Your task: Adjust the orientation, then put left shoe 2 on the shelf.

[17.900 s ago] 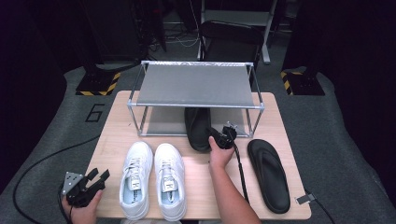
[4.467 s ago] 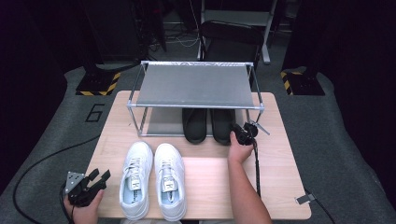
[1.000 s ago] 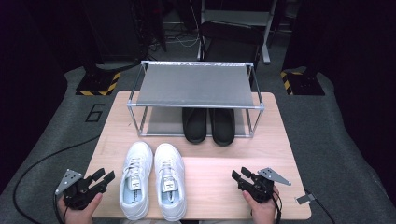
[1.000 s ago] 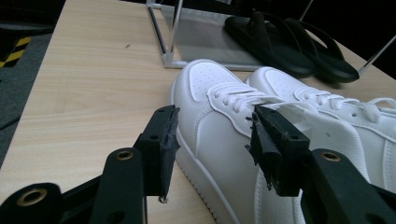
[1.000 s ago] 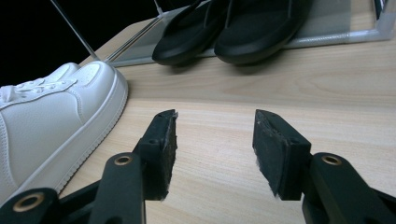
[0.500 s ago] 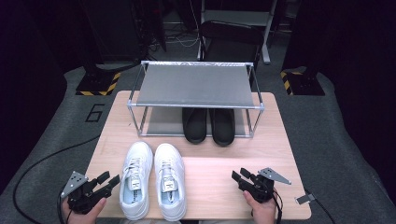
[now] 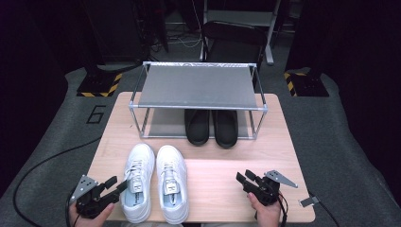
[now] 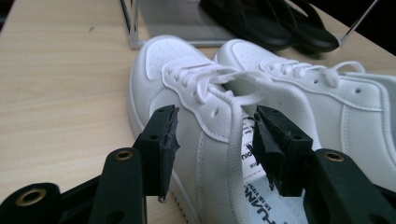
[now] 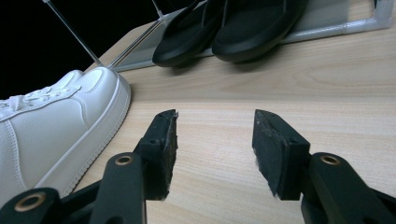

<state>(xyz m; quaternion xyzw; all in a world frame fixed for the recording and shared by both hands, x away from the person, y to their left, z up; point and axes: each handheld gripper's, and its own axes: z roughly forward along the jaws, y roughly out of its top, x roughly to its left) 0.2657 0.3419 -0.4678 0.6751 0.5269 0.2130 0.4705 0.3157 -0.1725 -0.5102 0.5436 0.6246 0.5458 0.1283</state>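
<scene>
Left gripper [image 7: 112,188] hangs open at seven o'clock on the table [image 7: 213,187], jaws straddling the left white sneaker [image 7: 137,182] collar, not pinching. Best bet: seat both pads on the collar wall before squeezing. Right gripper [image 7: 246,178] waits open at five o'clock.

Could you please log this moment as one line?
left gripper: open, at left white sneaker | right gripper: open, idle | black sandals: under rack
</scene>
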